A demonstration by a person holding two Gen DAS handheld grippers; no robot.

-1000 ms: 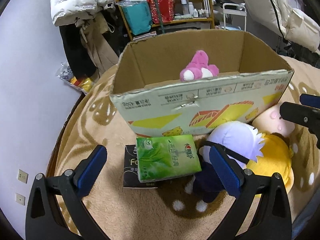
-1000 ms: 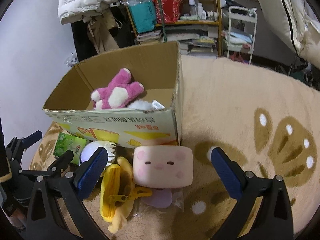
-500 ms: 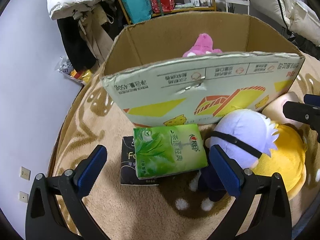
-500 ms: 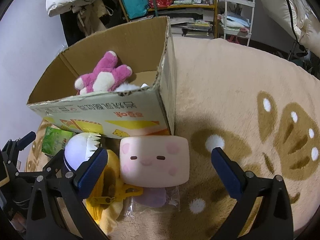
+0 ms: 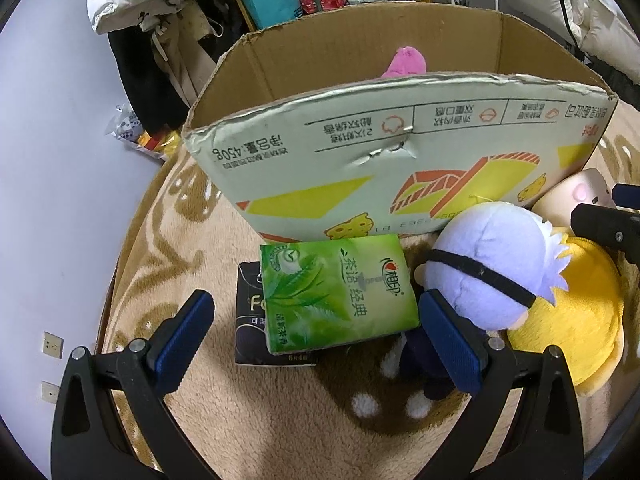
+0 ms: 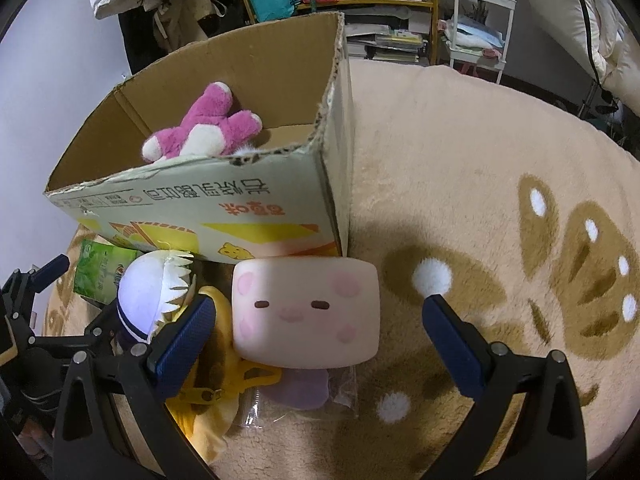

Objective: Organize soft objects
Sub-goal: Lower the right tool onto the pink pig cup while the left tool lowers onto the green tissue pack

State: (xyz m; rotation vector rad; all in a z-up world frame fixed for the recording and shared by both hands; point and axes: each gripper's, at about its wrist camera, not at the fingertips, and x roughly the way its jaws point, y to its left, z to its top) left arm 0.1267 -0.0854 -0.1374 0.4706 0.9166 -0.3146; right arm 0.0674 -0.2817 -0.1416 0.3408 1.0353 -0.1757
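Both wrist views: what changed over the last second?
Both grippers moved in closer and lower: the left gripper toward the green tissue pack, the right gripper toward the pink rectangular face plush. Jaws stayed open; nothing gripped. The cardboard box, the pink plush bear inside it, and the floor items stayed put.

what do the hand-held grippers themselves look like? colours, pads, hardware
Both match: the left hand-held gripper and the right hand-held gripper have matte black angular arms with silver pivot screws and ribbed blue fingertip pads. No cables, sleeves or markings visible.
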